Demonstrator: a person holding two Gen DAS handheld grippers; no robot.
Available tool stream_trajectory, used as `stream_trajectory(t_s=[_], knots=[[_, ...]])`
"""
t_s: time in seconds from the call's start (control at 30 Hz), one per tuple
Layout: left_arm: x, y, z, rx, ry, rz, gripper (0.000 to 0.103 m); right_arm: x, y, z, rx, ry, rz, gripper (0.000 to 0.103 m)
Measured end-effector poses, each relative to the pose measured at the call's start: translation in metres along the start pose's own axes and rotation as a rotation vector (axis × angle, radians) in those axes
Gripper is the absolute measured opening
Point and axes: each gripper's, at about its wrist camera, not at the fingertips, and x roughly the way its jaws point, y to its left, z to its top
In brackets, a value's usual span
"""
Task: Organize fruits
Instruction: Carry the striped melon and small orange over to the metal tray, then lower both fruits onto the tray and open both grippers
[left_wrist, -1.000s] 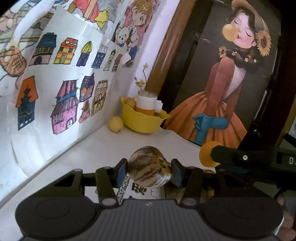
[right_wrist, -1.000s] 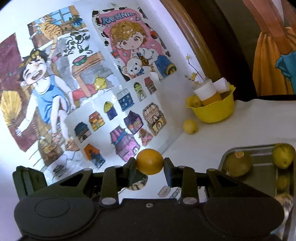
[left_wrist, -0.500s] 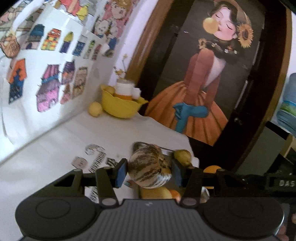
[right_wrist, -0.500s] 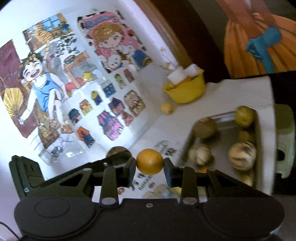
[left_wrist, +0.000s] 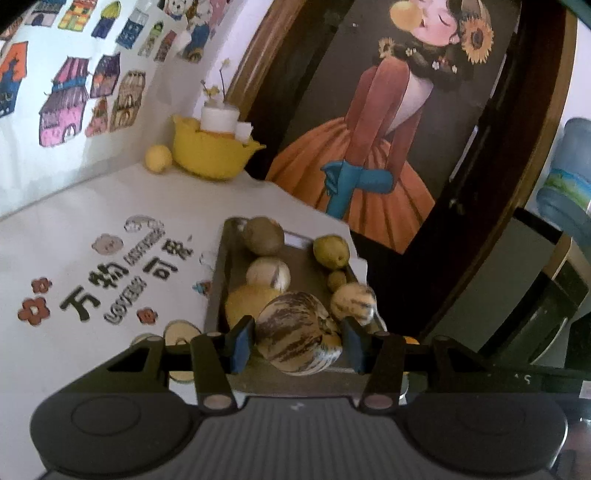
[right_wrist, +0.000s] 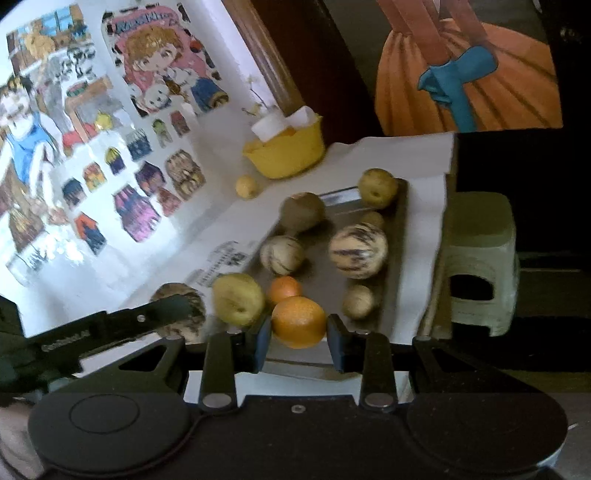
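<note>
My left gripper (left_wrist: 298, 339) is shut on a brown-striped cream melon (left_wrist: 295, 332), held over the near end of a grey metal tray (left_wrist: 218, 280). Several fruits lie in that tray: a kiwi (left_wrist: 265, 236), a striped melon (left_wrist: 269, 273), a green pear (left_wrist: 331, 251) and a yellow fruit (left_wrist: 247, 302). My right gripper (right_wrist: 298, 341) is shut on an orange (right_wrist: 298, 321), above the tray's near edge (right_wrist: 397, 236). In the right wrist view the left gripper's arm (right_wrist: 110, 325) reaches in from the left with its striped melon (right_wrist: 181, 299) partly hidden.
A yellow bowl (left_wrist: 210, 157) holding white cups stands at the back by the wall, a loose lemon (left_wrist: 158, 158) beside it. The white tablecloth (left_wrist: 110, 206) bears printed stickers. A pale stool (right_wrist: 480, 258) stands right of the table's edge. Posters cover the wall and door.
Both grippers have come down and tilted toward the table, each keeping its fruit. The tray of fruits has come into full view below them and looks closer.
</note>
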Motion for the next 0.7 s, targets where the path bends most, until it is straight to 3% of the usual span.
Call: stream_trajectory(t_s=[0.17,0.7], knots=[[0.008,-0.007,-0.008,0.024,0.034,0.019,0.055,0.006,-0.006,-0.007,-0.036,0.009,-0.058,0.035],[0.03,-0.021,-0.01,0.094,0.095,0.065,0.055,0.014,-0.007,-0.013,-0.088,-0.006,-0.088,0.035]])
